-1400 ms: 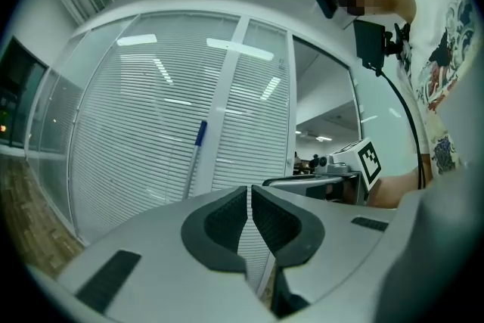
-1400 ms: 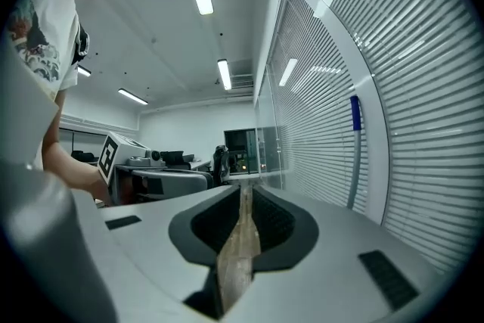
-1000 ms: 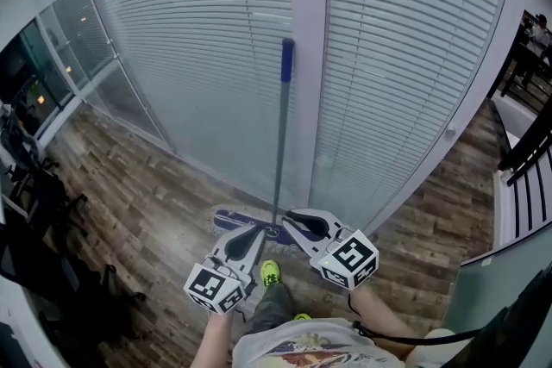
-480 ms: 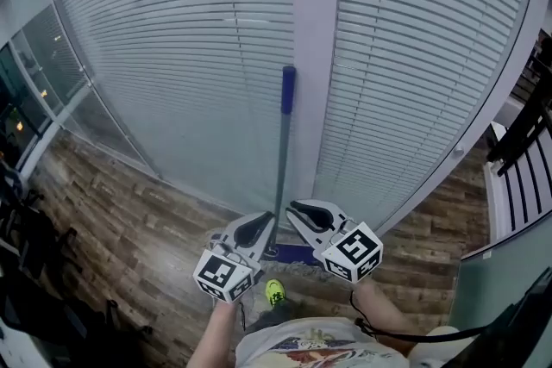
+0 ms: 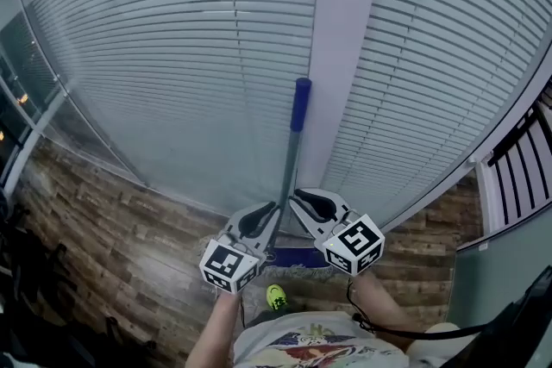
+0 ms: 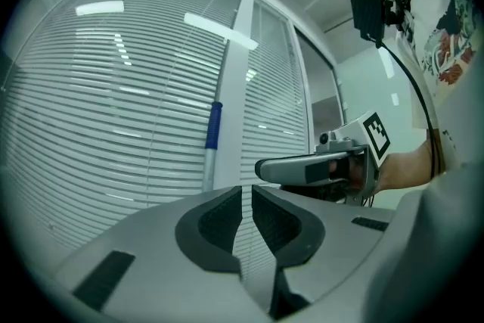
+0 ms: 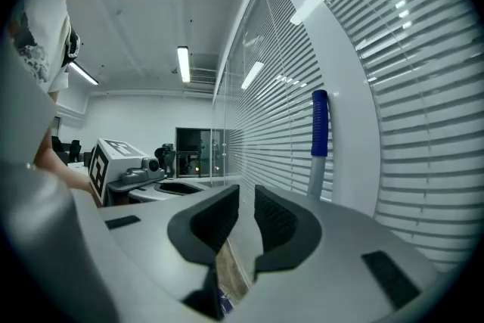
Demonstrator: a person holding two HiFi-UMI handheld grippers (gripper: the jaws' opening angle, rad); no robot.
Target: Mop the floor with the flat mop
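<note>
The flat mop stands against the white pillar. Its grey handle (image 5: 287,168) is topped by a blue grip (image 5: 300,103), and the blue mop head (image 5: 293,257) rests on the wood floor below my hands. My left gripper (image 5: 269,209) is just left of the handle and my right gripper (image 5: 297,197) just right of it. Both are shut, with only a thin gap and nothing between their jaws. In the left gripper view (image 6: 246,197) the handle (image 6: 212,140) stands beyond and to the left. In the right gripper view (image 7: 246,202) the handle (image 7: 318,134) rises to the right.
A glass wall with closed blinds (image 5: 172,56) and a white pillar (image 5: 345,30) stand right ahead. Wood floor (image 5: 112,228) runs along the wall's foot. A green shoe (image 5: 276,297) shows below the grippers. A dark railing (image 5: 517,168) is at the right and dark furniture (image 5: 26,289) at the lower left.
The wall and mop have come closer in the head view. Both grippers have moved forward until they flank the handle, and both have stayed shut.
</note>
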